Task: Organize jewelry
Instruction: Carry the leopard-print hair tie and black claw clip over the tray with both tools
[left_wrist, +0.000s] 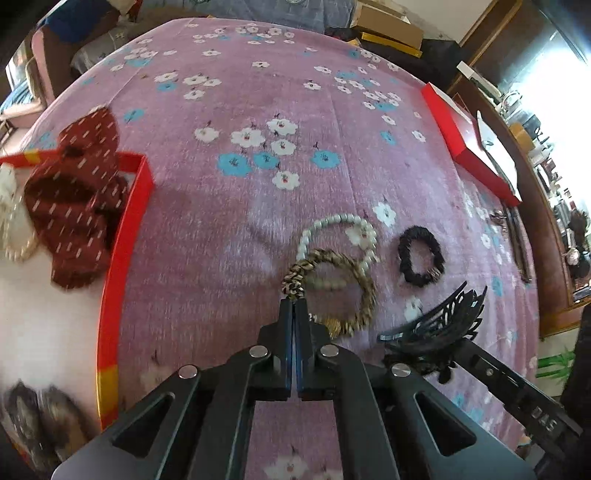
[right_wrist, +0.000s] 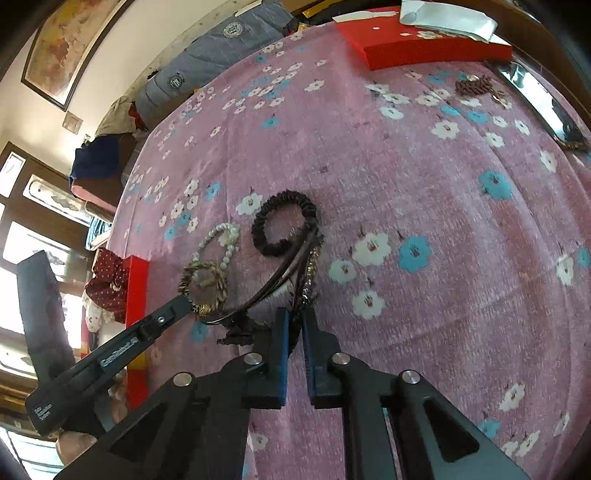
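Note:
In the left wrist view my left gripper (left_wrist: 294, 302) is shut on the knot of a gold-brown braided hair tie (left_wrist: 364, 291), which lies on the pink flowered cloth (left_wrist: 229, 229) over a white pearl bracelet (left_wrist: 334, 221). A black scrunchie (left_wrist: 421, 256) lies just to the right. My right gripper (right_wrist: 295, 314) is shut on a black filigree hair clip (left_wrist: 439, 325), seen edge-on in the right wrist view as dark curved strips (right_wrist: 280, 277) with a glittery trim. The right wrist view also shows the left gripper (right_wrist: 184, 301) pinching the braided hair tie (right_wrist: 207, 284).
An open red box (left_wrist: 125, 236) with a white lining sits at the left, holding a maroon dotted scrunchie (left_wrist: 74, 206) and pearl pieces. Its red lid (left_wrist: 469, 147) lies at the far right. A brown bead piece (right_wrist: 476, 86) and a mirrored edge (right_wrist: 546, 107) lie beyond.

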